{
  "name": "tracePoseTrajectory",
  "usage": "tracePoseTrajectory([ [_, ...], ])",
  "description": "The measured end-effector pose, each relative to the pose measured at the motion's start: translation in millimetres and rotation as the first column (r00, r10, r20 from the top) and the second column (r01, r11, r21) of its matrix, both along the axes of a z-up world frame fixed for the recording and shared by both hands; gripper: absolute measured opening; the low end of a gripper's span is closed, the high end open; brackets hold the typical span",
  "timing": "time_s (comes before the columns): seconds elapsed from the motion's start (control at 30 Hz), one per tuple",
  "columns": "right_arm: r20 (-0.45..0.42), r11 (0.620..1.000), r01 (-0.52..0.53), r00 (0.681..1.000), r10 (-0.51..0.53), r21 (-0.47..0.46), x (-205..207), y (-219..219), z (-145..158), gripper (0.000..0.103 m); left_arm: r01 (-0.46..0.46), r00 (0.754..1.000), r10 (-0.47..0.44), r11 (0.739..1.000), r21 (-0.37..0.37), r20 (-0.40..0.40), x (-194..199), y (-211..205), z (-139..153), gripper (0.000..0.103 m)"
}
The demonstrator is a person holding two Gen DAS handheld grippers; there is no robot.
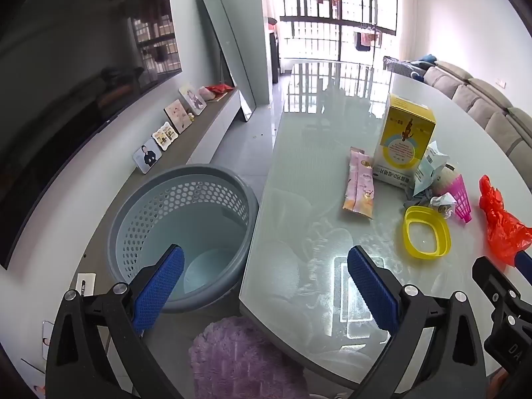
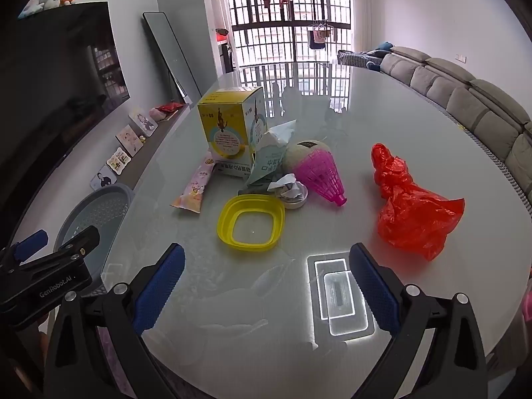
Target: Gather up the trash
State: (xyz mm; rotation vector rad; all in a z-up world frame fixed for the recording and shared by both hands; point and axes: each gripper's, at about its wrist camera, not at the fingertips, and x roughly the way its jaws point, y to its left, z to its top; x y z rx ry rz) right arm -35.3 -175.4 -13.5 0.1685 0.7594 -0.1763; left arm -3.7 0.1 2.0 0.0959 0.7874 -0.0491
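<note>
Trash lies on the glossy table [image 2: 399, 106]: a yellow box [image 2: 231, 126], a pink sachet [image 2: 194, 189], a yellow plastic ring lid [image 2: 251, 222], crumpled paper [image 2: 289, 189], a torn pale wrapper [image 2: 272, 156], a pink mesh cone [image 2: 321, 174] and a red plastic bag [image 2: 409, 206]. A grey perforated bin [image 1: 183, 232] stands on the floor left of the table. My left gripper [image 1: 266, 286] is open and empty, spanning the bin's rim and the table's near corner. My right gripper [image 2: 267, 286] is open and empty above the table's near edge, short of the lid.
A purple fluffy seat [image 1: 239, 359] sits below the table's near edge. A TV [image 1: 66, 83], a low cabinet [image 1: 199, 129] with framed pictures and a leaning mirror [image 1: 226, 50] line the left wall. A grey sofa [image 2: 465, 99] runs along the table's right side.
</note>
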Motion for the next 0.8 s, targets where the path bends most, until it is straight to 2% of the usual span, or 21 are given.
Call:
tracePoseTrajectory([
  [0.8,0.007,1.0,0.017,1.0,-0.017,0.016,-6.6,-10.7,2.0,0.095,0.02,1.0,-0.02,1.0,0.011,0.0,-0.9,-17.7,-1.0,0.097],
])
